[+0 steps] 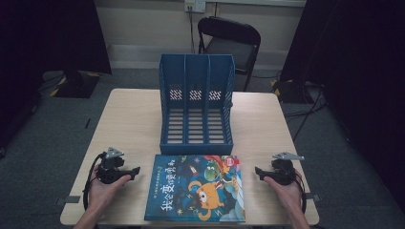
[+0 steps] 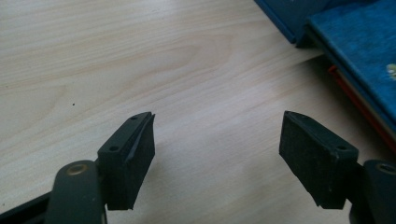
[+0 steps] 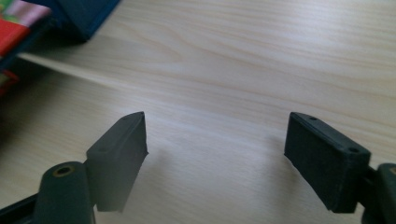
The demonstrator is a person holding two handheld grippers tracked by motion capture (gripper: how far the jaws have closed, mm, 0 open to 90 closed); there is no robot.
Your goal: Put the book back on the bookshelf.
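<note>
Large, flat, blue hardcover picture book (image 1: pixel 196 187) with a cartoon cover, lying face up at the near edge of the pale wooden table (image 1: pixel 129 124), front corners just short of the blue plastic three-slot file rack (image 1: pixel 196 102) standing behind it. Left gripper (image 1: pixel 135 171) resting on the tabletop to the left of the book, jaws spread wide with nothing between them, bare wood visible in the gap in the left gripper view (image 2: pixel 217 154). Right gripper (image 1: pixel 257 171) likewise set down to the right of the book, jaws parted and empty, confirmed in the right gripper view (image 3: pixel 215 154). Both near the book's side edges but apart from them. Book corner (image 2: pixel 359 51) and rack base seen at the upper margin of each gripper view. Likely handling: stiff boards, moderately heavy for its thinness, glossy and probably slippery cover, not fragile apart from corners prone to denting. Flat on the wood, offering little purchase from above; best grip judged to be across the thickness at a side edge or the spine, after tipping or sliding one edge past the table rim. Broad shape liable to swing or sag open from a single pinch, so a hold near mid-edge with support from the second gripper advisable. Black folding chair (image 1: pixel 230 40) beyond the table.
</note>
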